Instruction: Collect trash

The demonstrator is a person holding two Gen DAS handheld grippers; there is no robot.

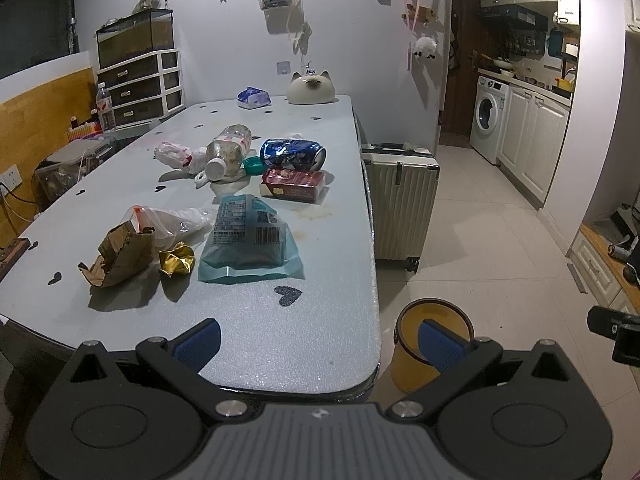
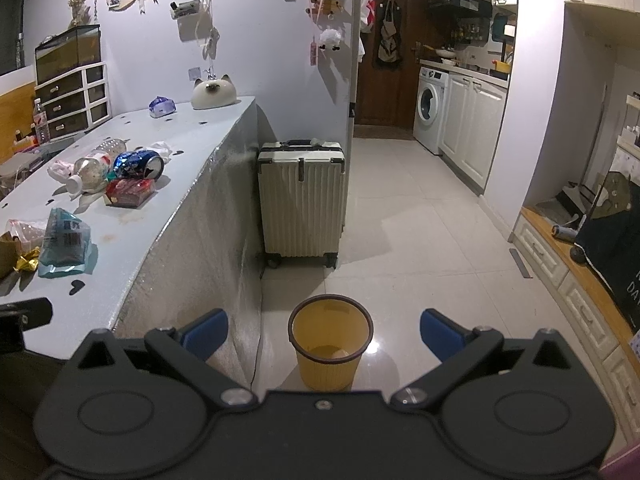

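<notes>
Both the left gripper [image 1: 320, 344] and right gripper [image 2: 324, 332] have blue-padded fingers spread wide, holding nothing. The round yellow plastic wastebasket [image 2: 330, 346] stands on the floor with nothing inside; the teal plastic snack bag [image 1: 248, 240] and crushed blue can [image 1: 294, 154] lie on the pale grey table [image 1: 312, 344].

table [image 1: 320, 360] front edge bare | bin [image 2: 330, 344] unobstructed | suitcase [image 2: 302, 200] behind

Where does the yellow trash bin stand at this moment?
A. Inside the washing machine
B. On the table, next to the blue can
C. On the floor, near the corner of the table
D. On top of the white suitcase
C: the yellow trash bin stands upright on the tiled floor, just beside the near corner of the table, and it looks empty.
</notes>
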